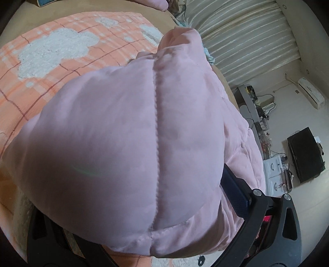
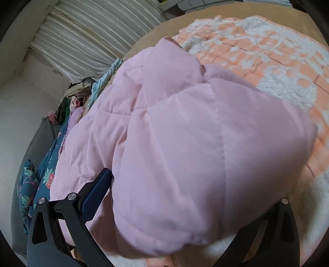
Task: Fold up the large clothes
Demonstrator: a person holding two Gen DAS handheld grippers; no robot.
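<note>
A puffy pink quilted jacket (image 1: 127,127) lies bunched on an orange plaid blanket with white fluffy patches (image 1: 61,51). In the left wrist view its bulk swells over my left gripper (image 1: 144,174). Only the right blue finger pad (image 1: 234,191) shows, far to the side, so the jaws stand wide apart with fabric filling the gap. The right wrist view shows the same jacket (image 2: 195,133) piled over my right gripper (image 2: 185,176). Its left blue finger pad (image 2: 96,195) is out wide, and the other finger is hidden under the fabric.
The blanket (image 2: 267,51) covers a tan bed (image 1: 82,8). A pile of floral and dark clothes (image 2: 47,174) lies along the bed's edge near striped curtains (image 1: 236,41). Beyond the bed stand a cluttered desk (image 1: 257,115) and a black box (image 1: 304,156).
</note>
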